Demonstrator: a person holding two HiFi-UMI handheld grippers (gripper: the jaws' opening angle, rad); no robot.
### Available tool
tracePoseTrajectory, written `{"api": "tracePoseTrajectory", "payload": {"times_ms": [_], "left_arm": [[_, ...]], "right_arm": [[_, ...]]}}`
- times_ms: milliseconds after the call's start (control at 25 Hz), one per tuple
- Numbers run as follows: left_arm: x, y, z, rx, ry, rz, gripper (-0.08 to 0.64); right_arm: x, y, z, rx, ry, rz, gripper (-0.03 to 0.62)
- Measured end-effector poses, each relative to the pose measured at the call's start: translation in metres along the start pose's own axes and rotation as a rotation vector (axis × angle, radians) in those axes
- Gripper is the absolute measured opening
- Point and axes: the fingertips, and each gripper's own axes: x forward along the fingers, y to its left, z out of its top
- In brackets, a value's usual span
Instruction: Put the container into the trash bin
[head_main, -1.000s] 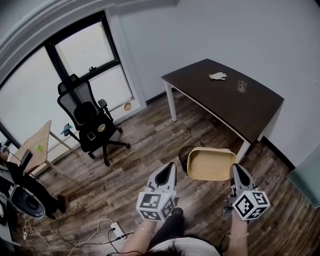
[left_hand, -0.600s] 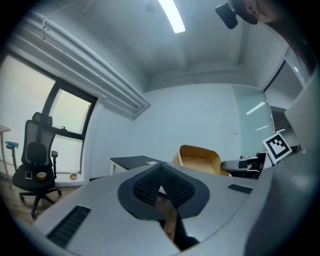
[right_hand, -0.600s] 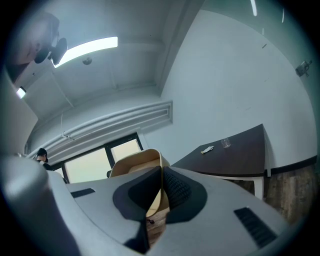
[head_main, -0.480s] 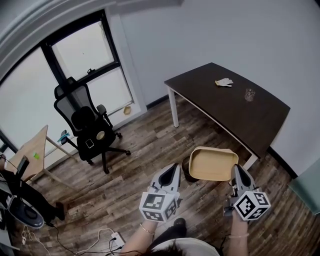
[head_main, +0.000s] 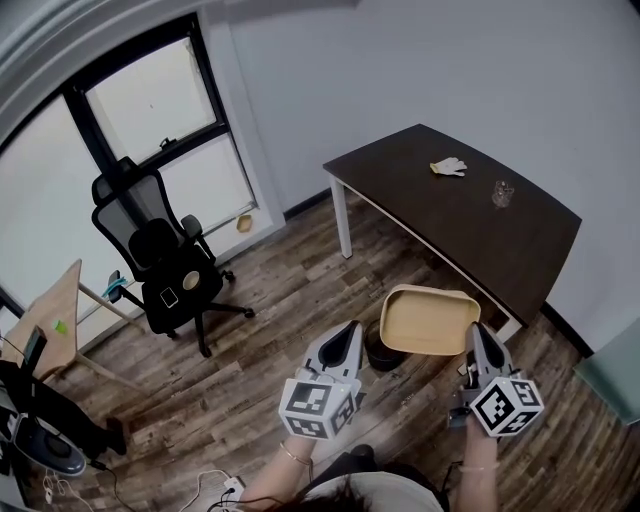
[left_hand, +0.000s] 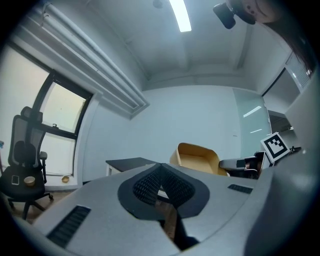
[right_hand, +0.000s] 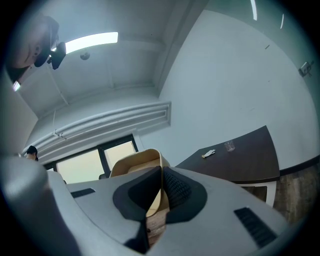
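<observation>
Recorded a plank floor (head_main: 270, 300) across the lower head view, with a dark table (head_main: 460, 225) at upper right and a black office chair (head_main: 160, 265) at left.

Noted the tan container (head_main: 428, 322) at lower centre-right, held clear of the floor, open face up, long axis running left to right across the frame. Found it pinched at its right-hand rim by the right gripper (head_main: 476, 332); confirmed in the right gripper view, jaws closed on the thin tan wall.

Located the trash bin (head_main: 378, 352), dark and round, on the floor at the container's lower left, partly covered by that end. Judged the bin to lie left of the right gripper and lower, under the container's far end rather than its middle. Judged a shift leftward and down, or a tip toward that end, necessary before any release.

Logged the right gripper raised, pointing away from the person toward the table, marker cube nearest the camera. Logged the left gripper (head_main: 348, 332) at lower centre, jaws pressed together on nothing, level with the right, closer in frame to the bin, apart from the container.

Marked a pale glove (head_main: 449, 166) and a clear glass (head_main: 503, 193) on the table.
</observation>
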Motion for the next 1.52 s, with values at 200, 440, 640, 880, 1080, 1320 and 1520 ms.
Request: {"api": "tracePoseTrajectory", "payload": {"times_ms": [200,440,640,880,1080,1320,1520], "left_arm": [[0.019,0.016,0.0,-0.014,0.004,-0.014,0.018],[0.046,0.022,-0.004,-0.02,0.018,-0.033,0.02],[0.088,0.023,-0.011,-0.024,0.032,-0.028,0.019],[0.151,0.027,-0.014,-0.021,0.038,-0.02,0.02],[0.204,0.029,-0.018,-0.012,0.045,-0.012,0.019],[0.242,0.04,-0.025,-0.008,0.055,0.035,0.019],[0.258,0.057,-0.037,-0.008,0.078,0.045,0.018]], "right_arm": [[0.023,-0.002,-0.002,0.009,0.001,-0.017,0.023],[0.046,-0.018,0.005,0.01,-0.006,-0.033,0.023],[0.076,-0.049,0.015,0.013,0.0,-0.033,0.023],[0.122,-0.091,0.019,0.028,0.024,-0.024,0.022],[0.163,-0.126,0.019,0.039,0.07,-0.008,0.022],[0.205,-0.152,0.007,0.043,0.123,0.028,0.022],[0.232,-0.162,-0.011,0.052,0.16,0.031,0.023]]}}
